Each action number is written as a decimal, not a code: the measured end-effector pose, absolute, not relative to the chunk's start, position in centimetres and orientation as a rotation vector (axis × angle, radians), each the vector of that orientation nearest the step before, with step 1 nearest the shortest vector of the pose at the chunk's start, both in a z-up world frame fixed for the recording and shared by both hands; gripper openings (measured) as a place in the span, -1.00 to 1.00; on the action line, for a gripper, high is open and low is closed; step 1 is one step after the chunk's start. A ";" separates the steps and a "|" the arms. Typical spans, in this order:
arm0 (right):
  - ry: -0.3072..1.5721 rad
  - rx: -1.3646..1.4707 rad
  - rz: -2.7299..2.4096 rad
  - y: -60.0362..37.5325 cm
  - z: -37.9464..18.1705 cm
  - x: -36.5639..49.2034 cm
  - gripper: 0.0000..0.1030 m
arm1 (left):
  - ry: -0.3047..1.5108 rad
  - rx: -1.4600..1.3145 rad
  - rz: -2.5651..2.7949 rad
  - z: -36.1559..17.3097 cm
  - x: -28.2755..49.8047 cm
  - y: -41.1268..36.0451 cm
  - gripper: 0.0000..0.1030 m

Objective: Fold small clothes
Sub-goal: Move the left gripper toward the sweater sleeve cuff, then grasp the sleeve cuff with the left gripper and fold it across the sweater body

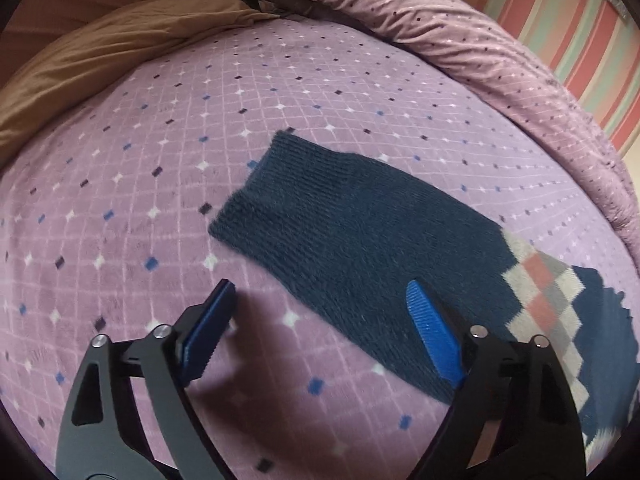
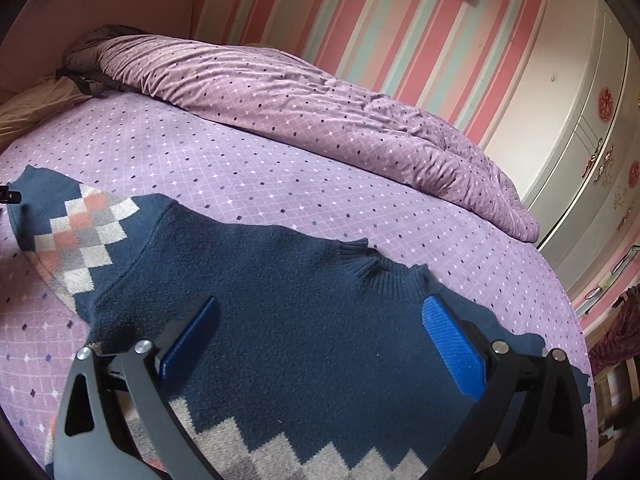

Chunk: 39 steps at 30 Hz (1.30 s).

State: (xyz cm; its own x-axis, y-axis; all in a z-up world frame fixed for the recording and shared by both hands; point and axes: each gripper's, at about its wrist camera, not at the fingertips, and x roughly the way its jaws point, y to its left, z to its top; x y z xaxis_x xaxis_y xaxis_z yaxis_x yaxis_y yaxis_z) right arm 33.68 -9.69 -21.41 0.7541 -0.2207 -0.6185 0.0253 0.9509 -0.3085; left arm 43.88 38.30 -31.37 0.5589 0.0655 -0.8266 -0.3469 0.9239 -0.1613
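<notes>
A small navy knit sweater (image 2: 304, 320) lies flat on the purple diamond-patterned bed sheet (image 2: 200, 152), with its ribbed collar (image 2: 384, 268) turned toward the rumpled duvet (image 2: 320, 112) that is bunched along the far edge of the bed. One sleeve (image 1: 320, 220) stretches out across the sheet, its ribbed cuff toward the tan pillow (image 1: 100, 60) at the head of the bed, and a band of pink, grey and white argyle crosses the sleeve near the shoulder. The left gripper (image 1: 320, 328) hangs over the near edge of that sleeve with its blue-padded jaws spread wide, holding nothing. The right gripper (image 2: 320, 336) hovers over the chest of the sweater, just short of the collar, jaws likewise wide apart and empty. A striped wall (image 2: 360, 20) and a white wardrobe (image 2: 580, 100) stand beyond the bed.
</notes>
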 end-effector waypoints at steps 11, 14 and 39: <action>0.703 -0.282 -0.168 -10.4 -21.7 34.2 0.97 | 0.959 -0.298 0.304 -30.9 46.5 39.8 -0.73; 0.698 -0.294 -0.175 -10.6 -21.5 33.8 0.97 | 0.930 -0.322 0.281 -30.5 46.4 40.2 -0.83; 0.653 -0.177 -0.240 -21.9 -15.3 29.2 0.97 | 0.771 -0.056 -0.055 -18.8 40.3 9.4 -0.86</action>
State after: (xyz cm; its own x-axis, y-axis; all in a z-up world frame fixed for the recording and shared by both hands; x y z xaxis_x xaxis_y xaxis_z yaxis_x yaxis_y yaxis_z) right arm 29.17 -21.93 -15.31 0.7683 -0.2753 -0.5779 0.1645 0.9574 -0.2373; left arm 40.27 9.42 -18.79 0.7156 -0.0701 -0.6950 0.0289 0.9971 -0.0708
